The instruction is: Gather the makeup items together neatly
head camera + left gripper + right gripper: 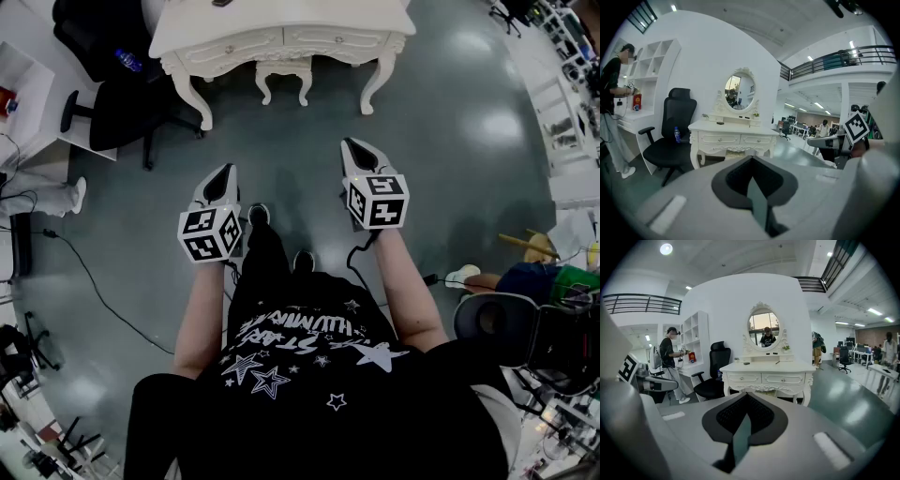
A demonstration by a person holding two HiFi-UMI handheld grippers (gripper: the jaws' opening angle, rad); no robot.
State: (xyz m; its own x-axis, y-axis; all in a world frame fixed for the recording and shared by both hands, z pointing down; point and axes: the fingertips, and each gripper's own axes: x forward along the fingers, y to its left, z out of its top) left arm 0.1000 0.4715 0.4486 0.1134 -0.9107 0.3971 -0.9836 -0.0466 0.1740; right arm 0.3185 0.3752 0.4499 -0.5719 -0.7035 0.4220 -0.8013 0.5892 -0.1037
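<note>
Both left gripper point(224, 172) and right gripper point(352, 145) fingers pressed together, dressing table point(281, 17), office chair point(122, 112) ahead

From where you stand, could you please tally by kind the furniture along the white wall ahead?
Dressing table: 1
Stool: 1
Black office chair: 1
White shelf unit: 1
Total: 4
</note>
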